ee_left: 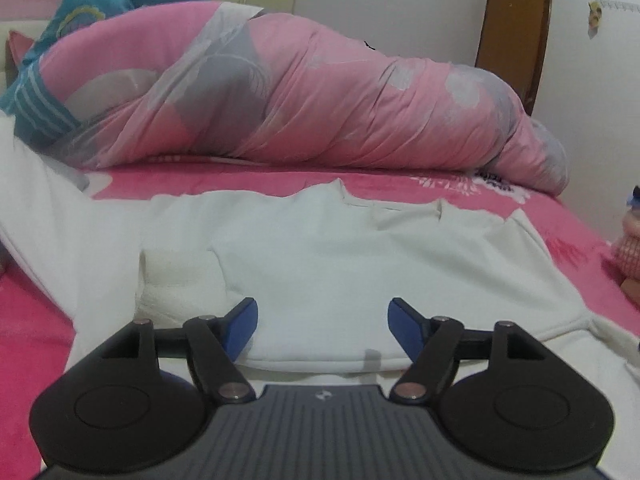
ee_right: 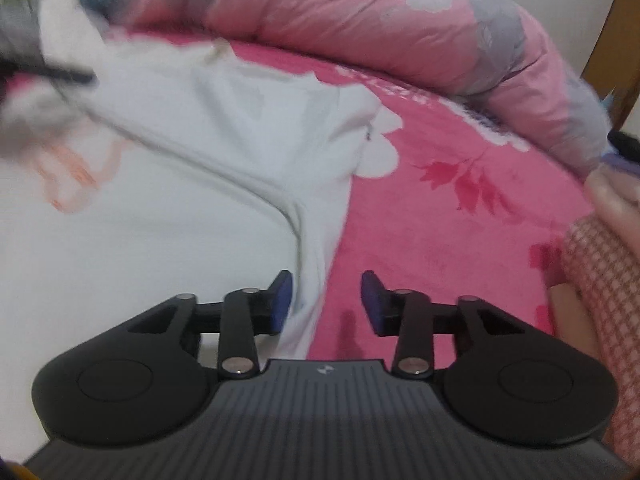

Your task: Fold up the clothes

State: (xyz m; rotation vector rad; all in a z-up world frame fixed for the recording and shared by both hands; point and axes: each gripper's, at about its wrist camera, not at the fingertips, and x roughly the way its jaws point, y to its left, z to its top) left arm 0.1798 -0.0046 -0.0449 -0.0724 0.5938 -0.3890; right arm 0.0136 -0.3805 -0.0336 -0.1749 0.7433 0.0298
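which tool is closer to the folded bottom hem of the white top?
Left. The left tool hangs open right over the white top at its hem. The right tool, open, straddles the top's side edge over the pink bedsheet.

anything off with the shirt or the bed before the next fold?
Nothing damaged or spilled. The white shirt lies unevenly: its far edge is rumpled, and in the right wrist view one side runs askew in a diagonal crease. The rolled pink duvet crowds the bed's far side. Neither the left gripper nor the right gripper holds cloth.
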